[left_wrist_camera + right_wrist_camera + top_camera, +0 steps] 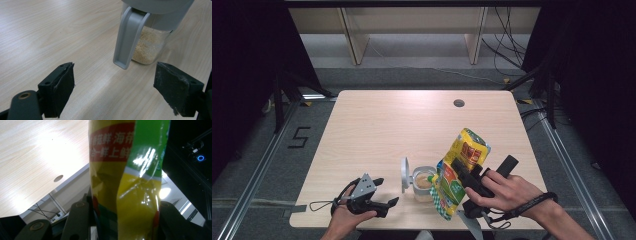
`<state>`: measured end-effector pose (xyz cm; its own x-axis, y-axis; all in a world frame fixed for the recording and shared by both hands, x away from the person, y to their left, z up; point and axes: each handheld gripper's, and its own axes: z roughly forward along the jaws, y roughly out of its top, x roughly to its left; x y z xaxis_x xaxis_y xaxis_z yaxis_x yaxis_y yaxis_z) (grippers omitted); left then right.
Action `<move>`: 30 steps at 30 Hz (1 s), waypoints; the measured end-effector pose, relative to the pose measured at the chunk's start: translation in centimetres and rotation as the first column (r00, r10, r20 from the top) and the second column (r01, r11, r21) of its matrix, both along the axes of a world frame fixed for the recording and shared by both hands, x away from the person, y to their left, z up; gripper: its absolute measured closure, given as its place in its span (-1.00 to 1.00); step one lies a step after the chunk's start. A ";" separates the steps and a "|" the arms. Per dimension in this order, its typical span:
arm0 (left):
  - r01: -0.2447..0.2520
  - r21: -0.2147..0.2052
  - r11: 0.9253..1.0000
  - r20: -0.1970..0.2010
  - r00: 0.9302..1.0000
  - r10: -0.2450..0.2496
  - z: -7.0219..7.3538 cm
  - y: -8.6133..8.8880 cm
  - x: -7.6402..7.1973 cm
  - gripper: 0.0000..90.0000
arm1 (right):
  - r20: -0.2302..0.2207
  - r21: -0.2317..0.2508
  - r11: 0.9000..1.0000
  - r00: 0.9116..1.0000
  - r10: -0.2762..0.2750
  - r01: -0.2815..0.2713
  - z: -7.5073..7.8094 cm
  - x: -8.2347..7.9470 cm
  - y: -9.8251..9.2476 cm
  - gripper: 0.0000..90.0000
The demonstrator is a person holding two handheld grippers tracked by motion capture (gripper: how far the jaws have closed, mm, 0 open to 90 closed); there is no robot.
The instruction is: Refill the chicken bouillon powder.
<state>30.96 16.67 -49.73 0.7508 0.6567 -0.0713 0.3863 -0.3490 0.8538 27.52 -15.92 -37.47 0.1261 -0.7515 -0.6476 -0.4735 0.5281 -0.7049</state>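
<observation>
A yellow and green snack bag [463, 167] is held up at a tilt near the table's front right, its lower end over a clear jar [424, 185] with pale grains in it. My right gripper [458, 175] is shut on the bag [125, 182], with a jaw pressing each side [125, 220]. The jar's grey lid [404, 175] stands flipped open on its left side. My left gripper [386, 191] rests on the table left of the jar, open. Between its jaws [115, 72] there is nothing; the jar [147, 47] and its grey lid flap [128, 37] stand just beyond them.
The light wooden table [387, 130] has a round cable hole [459, 103] at the back right. Dark floor with rails runs along both sides, and shelving legs stand behind. The jar sits close to the front edge.
</observation>
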 end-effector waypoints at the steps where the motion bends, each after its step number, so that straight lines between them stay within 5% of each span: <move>1: -0.001 0.001 1.000 0.000 1.000 0.001 0.0 0.0 0.0 -0.64 | 0.004 -0.007 1.000 1.000 0.000 0.000 0.1 0.0 0.0 0.42; 30: 0.002 0.018 1.000 0.015 1.000 -0.002 0.0 0.0 0.1 -0.64 | -0.005 0.004 1.000 1.000 -0.007 0.007 0.0 -0.3 -0.4 0.43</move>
